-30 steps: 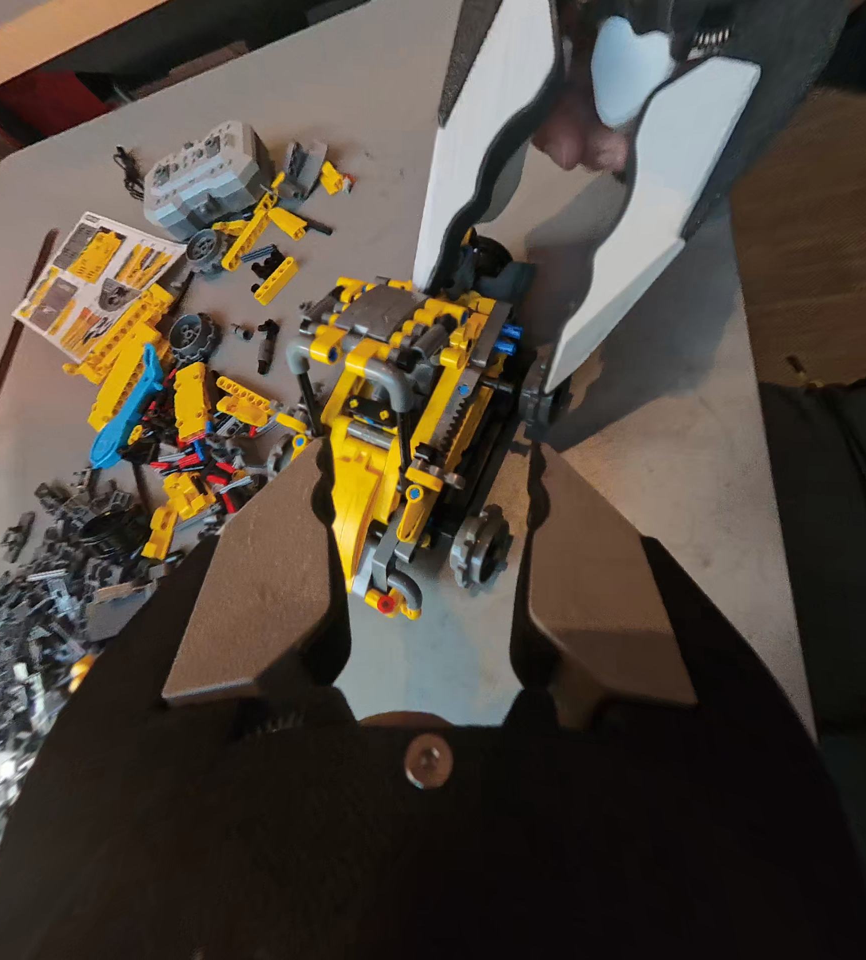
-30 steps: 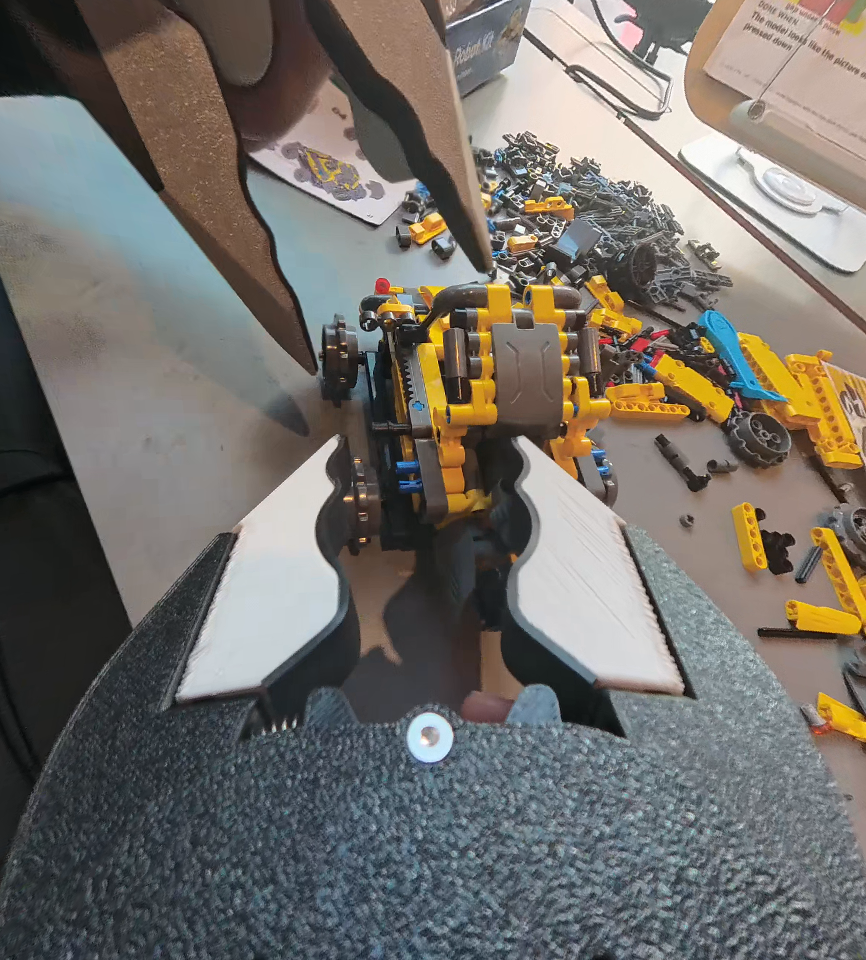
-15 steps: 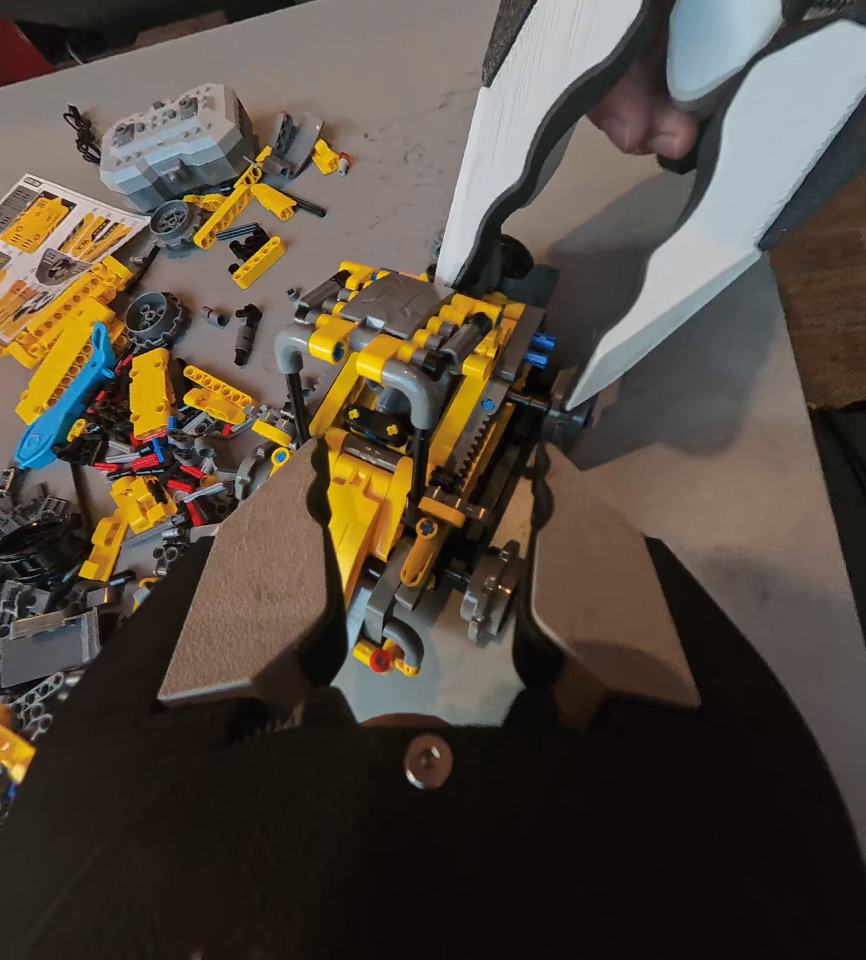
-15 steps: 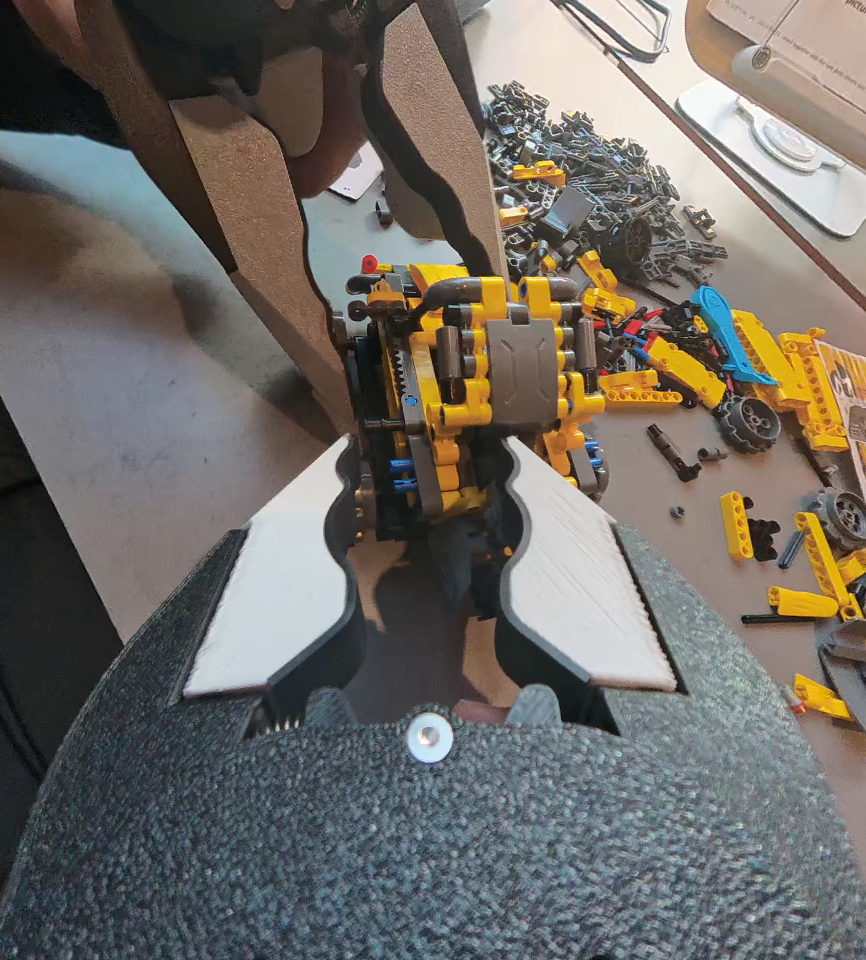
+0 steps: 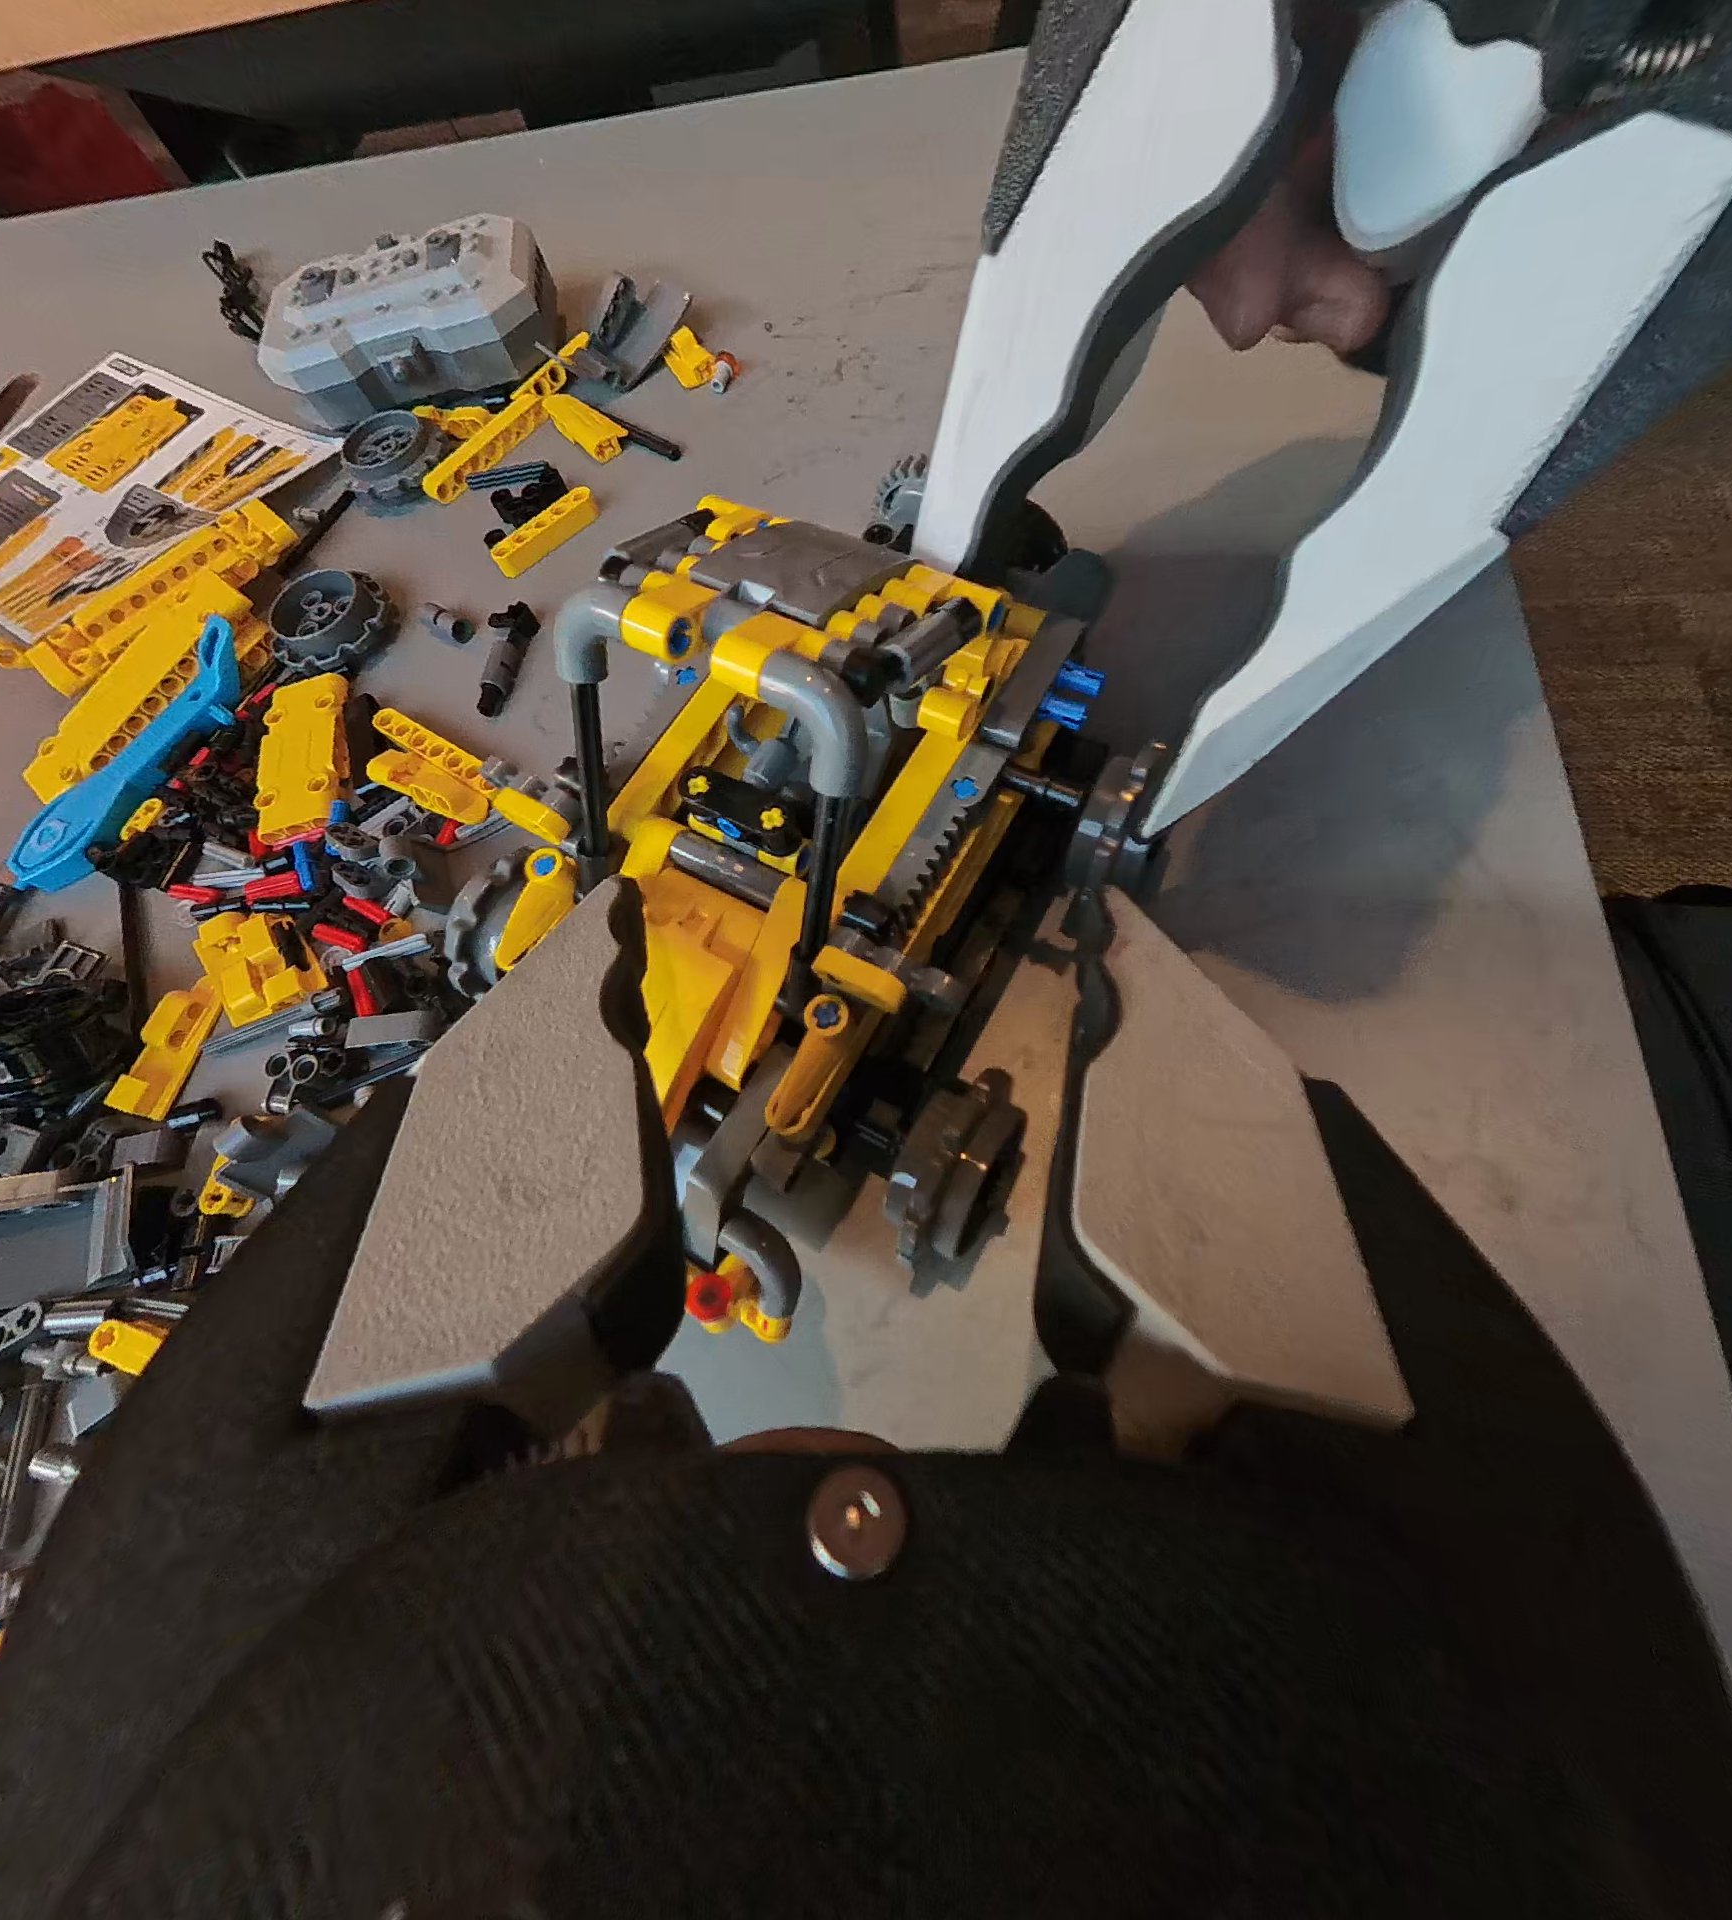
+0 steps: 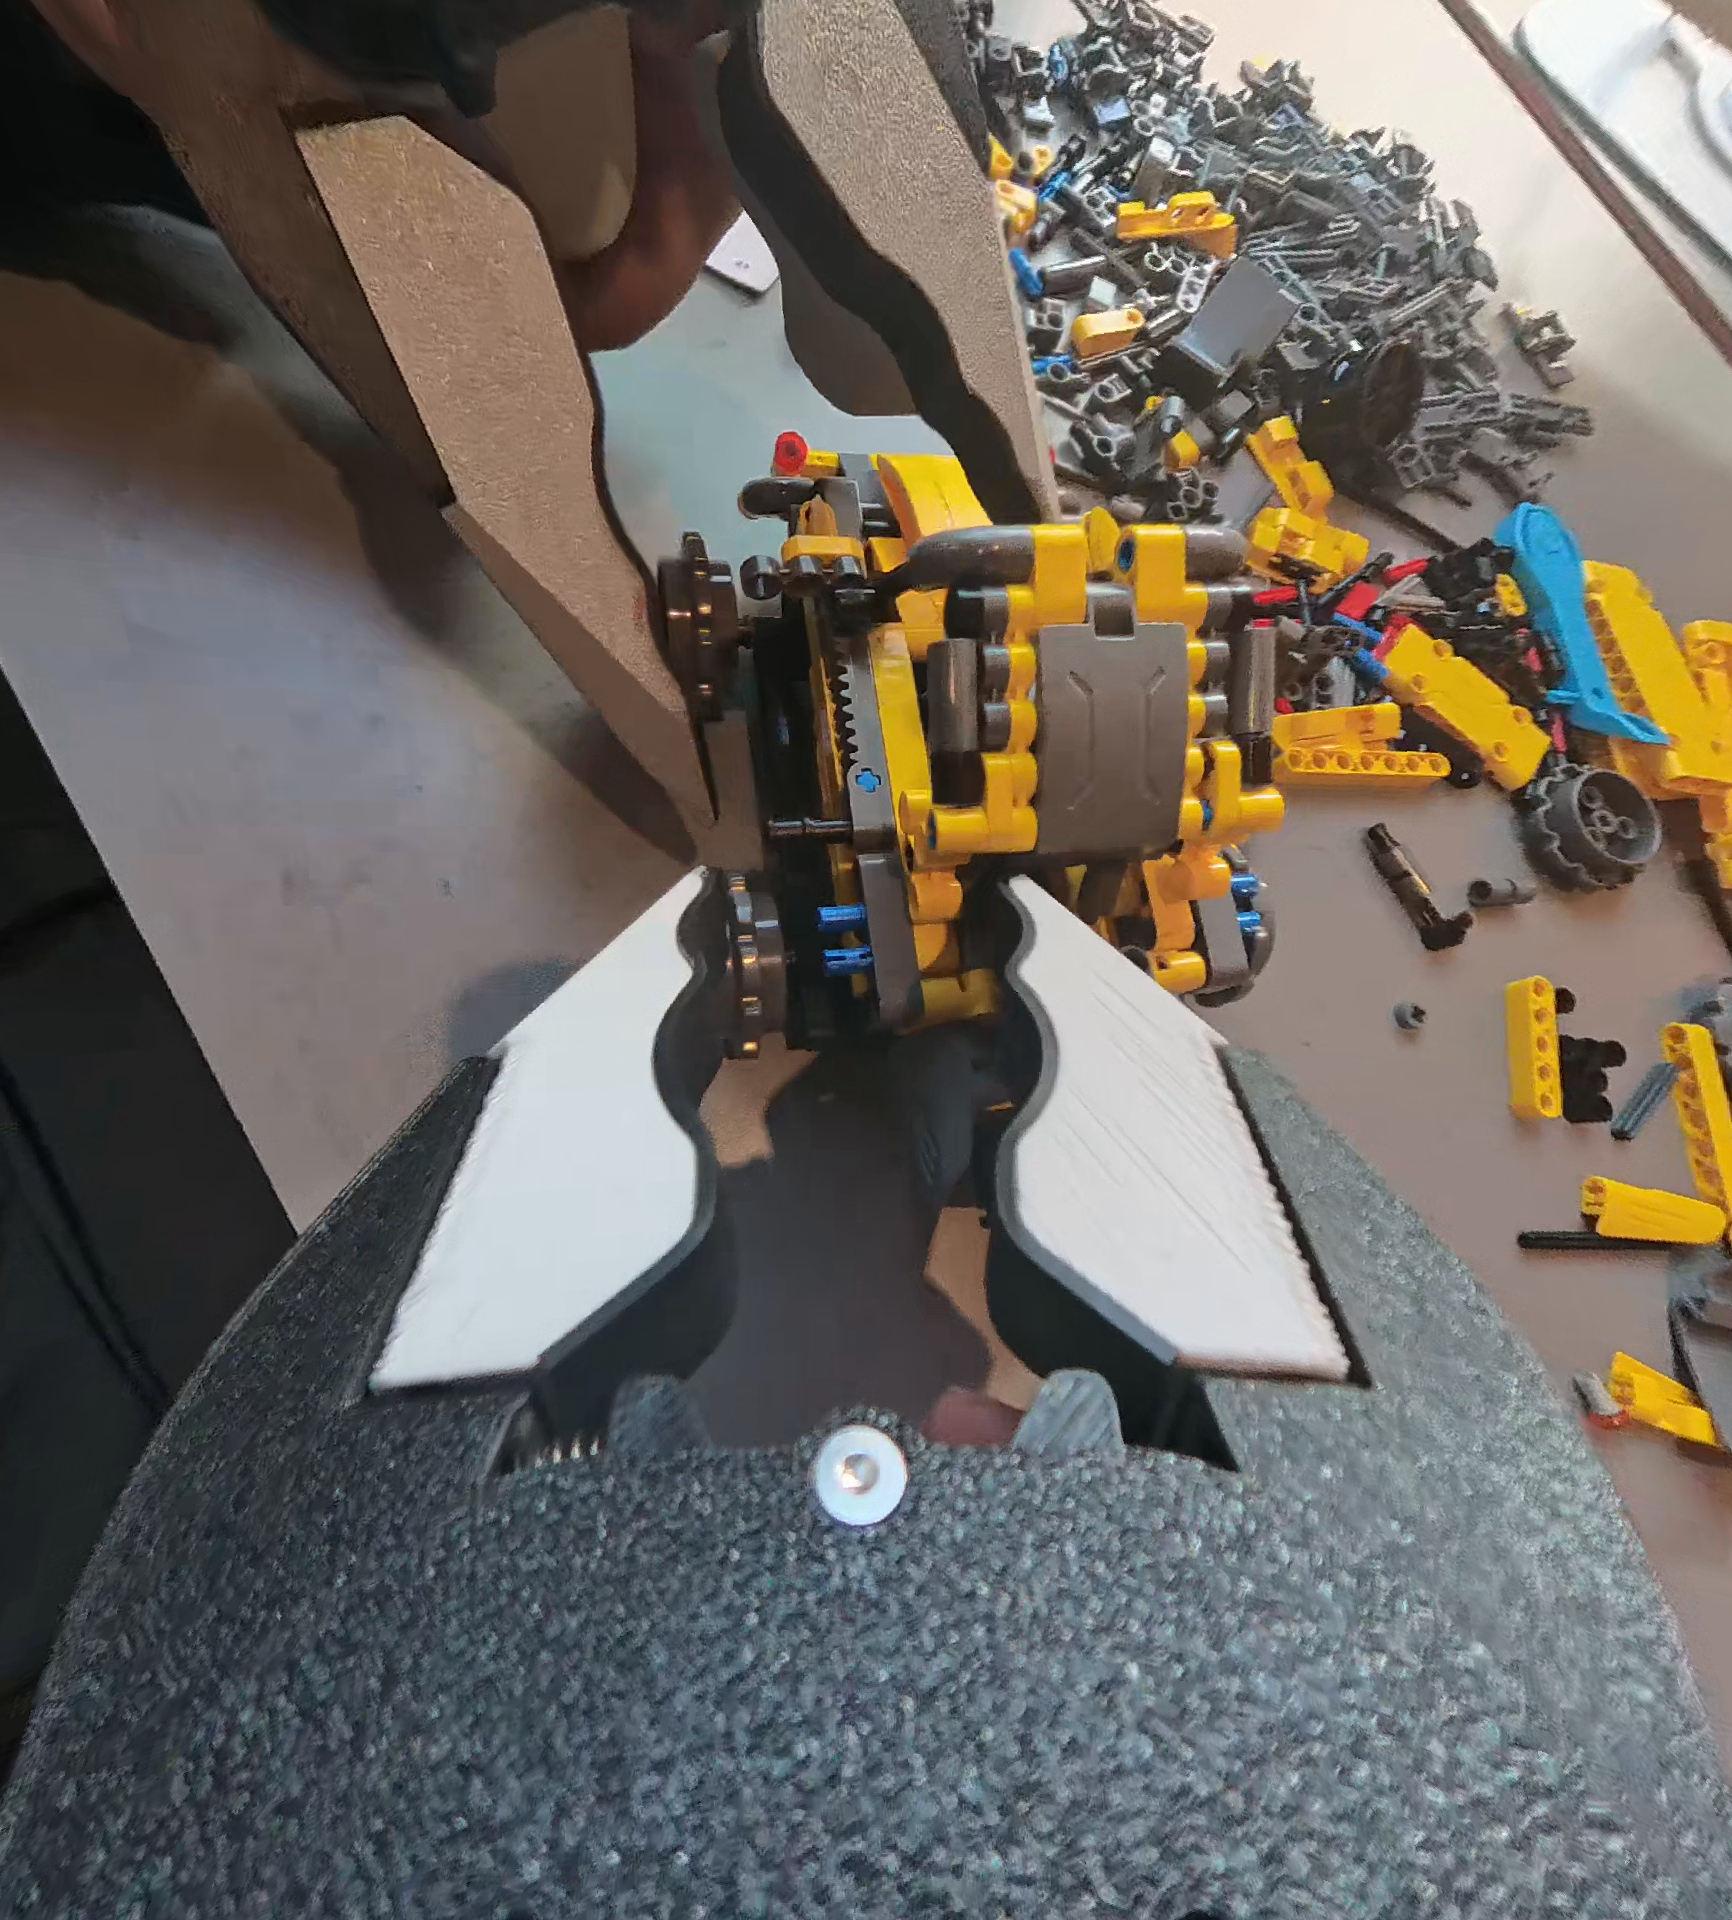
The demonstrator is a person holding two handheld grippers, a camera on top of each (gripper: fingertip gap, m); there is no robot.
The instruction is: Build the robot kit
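A yellow and grey brick-built model vehicle (image 5: pixel 768 790) stands on the grey table (image 5: pixel 1361 1091). My left gripper (image 5: pixel 862 894), with brown-grey fingers, is open and straddles its front. The left finger (image 5: pixel 529 1122) lies against the yellow hood. A small gap shows between the right finger (image 5: pixel 1194 1164) and the front gear wheel (image 5: pixel 955 1153). My right gripper (image 6: pixel 857 883), with white fingers, is closed on the model's rear (image 6: pixel 1101 727). One finger (image 6: pixel 592 1122) presses the rear gear (image 6: pixel 748 966). The right gripper also shows in the left wrist view (image 5: pixel 1054 686), and the left gripper in the right wrist view (image 6: pixel 872 670).
Loose yellow, red and black pieces (image 5: pixel 249 831) lie left of the model, with a blue tool (image 5: pixel 135 758), a grey battery box (image 5: pixel 405 301) and an instruction sheet (image 5: pixel 62 478). A dark parts pile (image 6: pixel 1309 208) lies beyond. The table edge (image 5: pixel 1610 935) runs close on the right.
My left gripper has moved forward so its fingers now straddle the model's front. My right gripper has narrowed onto the model's rear. The model has barely shifted.
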